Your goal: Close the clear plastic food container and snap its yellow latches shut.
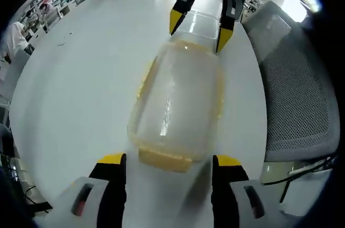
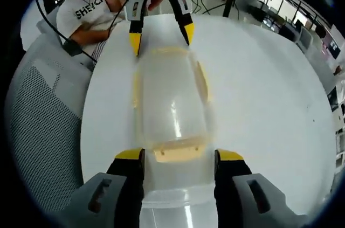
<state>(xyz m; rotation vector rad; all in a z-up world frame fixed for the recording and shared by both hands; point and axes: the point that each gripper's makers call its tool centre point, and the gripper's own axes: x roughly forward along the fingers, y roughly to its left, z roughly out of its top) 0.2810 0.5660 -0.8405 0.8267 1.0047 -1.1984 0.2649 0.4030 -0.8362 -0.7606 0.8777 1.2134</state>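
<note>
Container (image 1: 178, 106) sits on the white counter (image 1: 81, 88), lid apparently down on it. It lies between the two grippers, long axis running straight from one to the other.

Left gripper (image 1: 170, 166): jaws wide apart, nothing held. The near short end of the container lies just ahead of the tips, with the yellow latch (image 1: 164, 159) there roughly centred in the gap. Can't tell if either tip touches the plastic; the frame is blurred.

Right gripper (image 2: 175, 160): same story from the opposite end. Jaws spread, nothing held, the latch at that end (image 2: 178, 152) between the tips or just past them. In the left gripper view it comes in from the top (image 1: 198, 26), straddling the far short end.

Side latches are visible along the long edges (image 2: 202, 85); they look flared out, not snapped, but blur makes that a guess.

Key relation: each gripper is lined up on its own short end, about equally near, facing the other along the container's length. So the end latches are the natural first targets, one per gripper. The side latches would need a reorientation across the long axis.

Risk: pressing one end alone likely slides the box on the smooth counter, so the opposite gripper should brace.

Grey mesh chair (image 1: 299, 88) beside the counter, seated person (image 2: 89, 15) at the far edge.
</note>
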